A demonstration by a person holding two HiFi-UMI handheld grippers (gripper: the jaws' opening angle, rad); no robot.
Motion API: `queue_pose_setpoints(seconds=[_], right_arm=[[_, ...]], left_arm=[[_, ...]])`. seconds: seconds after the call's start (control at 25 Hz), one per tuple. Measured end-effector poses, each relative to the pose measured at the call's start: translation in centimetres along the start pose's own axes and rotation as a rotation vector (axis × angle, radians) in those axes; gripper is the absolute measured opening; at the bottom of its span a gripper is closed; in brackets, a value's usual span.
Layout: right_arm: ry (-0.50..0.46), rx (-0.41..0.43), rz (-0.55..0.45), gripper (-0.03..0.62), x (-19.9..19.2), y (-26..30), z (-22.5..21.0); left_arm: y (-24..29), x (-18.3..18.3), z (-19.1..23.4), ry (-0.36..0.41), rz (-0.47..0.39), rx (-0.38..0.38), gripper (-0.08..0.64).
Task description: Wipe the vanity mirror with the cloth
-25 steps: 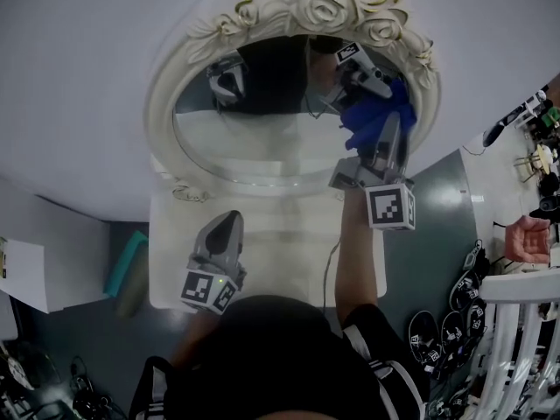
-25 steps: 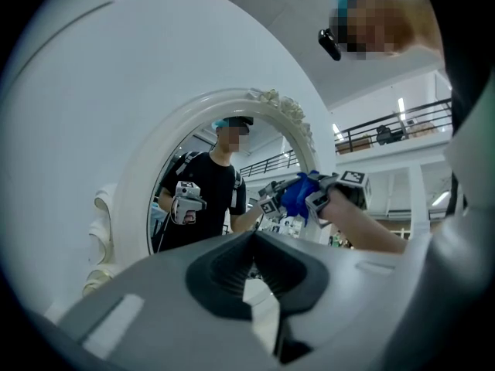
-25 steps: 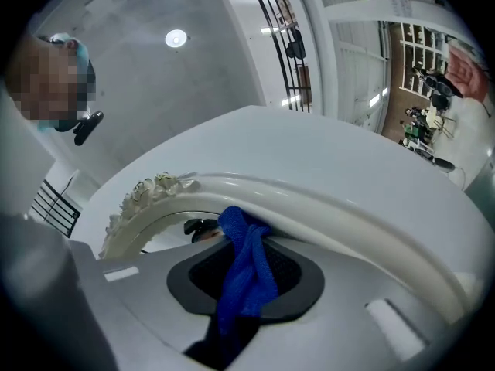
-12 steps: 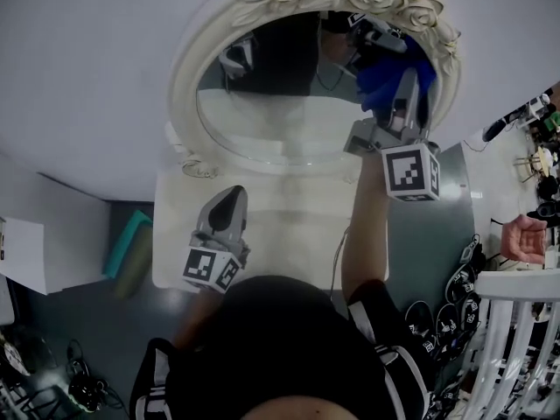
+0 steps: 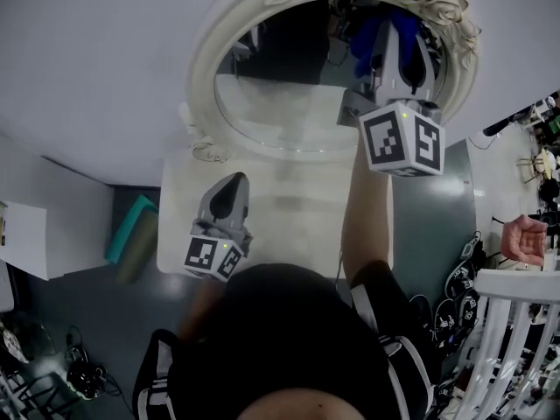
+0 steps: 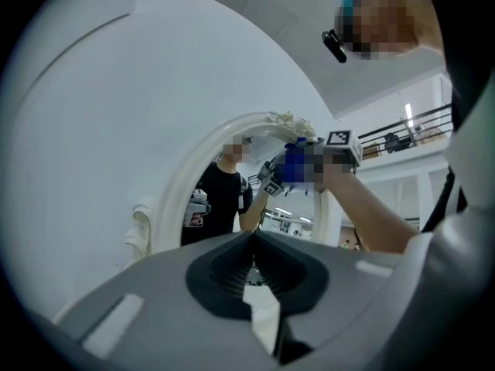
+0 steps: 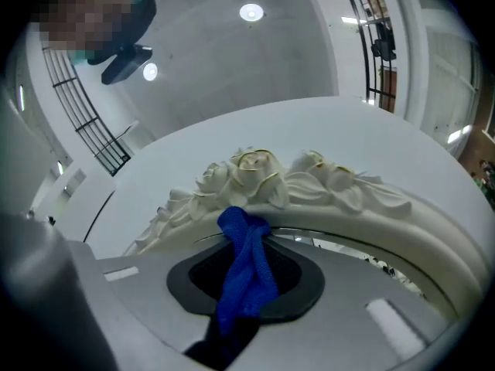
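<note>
1. My left claw (image 5: 229, 189) is nearest, over the pale tabletop (image 5: 289, 213). Its grey jaws are together with nothing between them. The cube (image 5: 213, 259) at its rear carries black-and-white square markers.
2. My right claw (image 5: 398, 35) is farther off and to the right, raised to the upper part of the vanity mirror (image 5: 206, 77). Its jaws are clamped on the cloth (image 7: 246, 273), a blue, coarse-knit fabric bunched into a twisted strand. The cloth's free end lies against the inner edge of the frame just below the roses (image 7: 255, 172). The marker cube (image 5: 401, 140) of this claw faces the head camera.
3. The mirror is oval, with a cream, glossy moulded frame. The roses on its crest are sculpted and gilt-edged.
4. I can read no writing on any item.
</note>
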State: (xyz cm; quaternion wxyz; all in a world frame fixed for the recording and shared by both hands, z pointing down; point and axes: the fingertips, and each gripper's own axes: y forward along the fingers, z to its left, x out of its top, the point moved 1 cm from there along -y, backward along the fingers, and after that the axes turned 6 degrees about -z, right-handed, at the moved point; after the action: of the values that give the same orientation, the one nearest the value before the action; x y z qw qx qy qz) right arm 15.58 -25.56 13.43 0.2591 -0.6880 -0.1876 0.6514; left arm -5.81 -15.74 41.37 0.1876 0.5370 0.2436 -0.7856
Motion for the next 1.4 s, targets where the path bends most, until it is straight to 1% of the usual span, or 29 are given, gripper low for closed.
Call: queue_pose_setpoints(seconds=[0.12, 0.28, 0.44, 0.48, 0.52, 0.6, 0.64, 0.72, 0.8, 0.92, 1.04, 1.16, 1.2, 1.28, 1.4], right_arm=[[-0.084, 0.034, 0.022, 0.064, -0.3, 0.8, 2.6], [-0.145, 0.049, 0.034, 0.064, -0.8, 1.3, 4.6], [-0.237, 0.110, 0.064, 0.064, -2.0, 1.5, 7.8], [-0.281, 0.134, 0.071, 0.064, -2.6, 1.4, 8.8], [-0.347, 0.164, 0.075, 0.064, -3.3, 1.3, 10.0], [-0.522, 0.228, 0.103, 0.064, -5.5, 0.7, 12.4], [-0.590, 0.247, 0.130, 0.064, -6.9, 0.2, 13.6], [-0.656, 0.280, 0.137, 0.064, -9.7, -0.9, 16.0], [-0.688, 0.334, 0.117, 0.064, -12.1, -2.0, 18.1], [-0.747, 0.439, 0.150, 0.064, -15.7, -4.1, 19.9], [-0.808, 0.571, 0.216, 0.064, -20.5, -7.1, 21.4], [-0.850, 0.711, 0.312, 0.063, -27.2, -12.1, 22.1], [-0.847, 0.745, 0.348, 0.063, -29.5, -13.9, 21.9], [-0.805, 0.783, 0.420, 0.058, -33.2, -17.2, 20.9], [-0.691, 0.804, 0.528, 0.055, -37.0, -20.6, 18.7]], left_arm=[[-0.5, 0.2, 0.6, 0.002, -0.004, 0.015, 0.011], [-1.1, 0.5, 1.3, 0.006, -0.004, 0.035, 0.011], [-1.7, 0.7, 1.9, 0.009, -0.002, 0.051, 0.011], [-1.8, 0.8, 2.0, 0.008, -0.002, 0.056, 0.011], [-2.0, 0.8, 2.2, 0.008, -0.001, 0.061, 0.011], [-2.4, 0.7, 2.7, 0.009, 0.002, 0.071, 0.011], [-2.7, 0.6, 3.0, 0.010, 0.004, 0.078, 0.011], [-3.4, 0.5, 3.6, 0.012, 0.008, 0.097, 0.011], [-4.2, 0.3, 4.5, 0.011, 0.015, 0.124, 0.011], [-5.4, -0.3, 5.9, 0.011, 0.027, 0.165, 0.011], [-6.1, -0.4, 7.0, 0.015, 0.030, 0.205, 0.011], [-7.0, -0.4, 7.5, 0.027, 0.031, 0.238, 0.011], [-7.3, -0.3, 7.6, 0.030, 0.031, 0.247, 0.011], [-7.8, -0.3, 7.5, 0.031, 0.030, 0.261, 0.011], [-8.5, -0.4, 7.4, 0.037, 0.037, 0.276, 0.011]])
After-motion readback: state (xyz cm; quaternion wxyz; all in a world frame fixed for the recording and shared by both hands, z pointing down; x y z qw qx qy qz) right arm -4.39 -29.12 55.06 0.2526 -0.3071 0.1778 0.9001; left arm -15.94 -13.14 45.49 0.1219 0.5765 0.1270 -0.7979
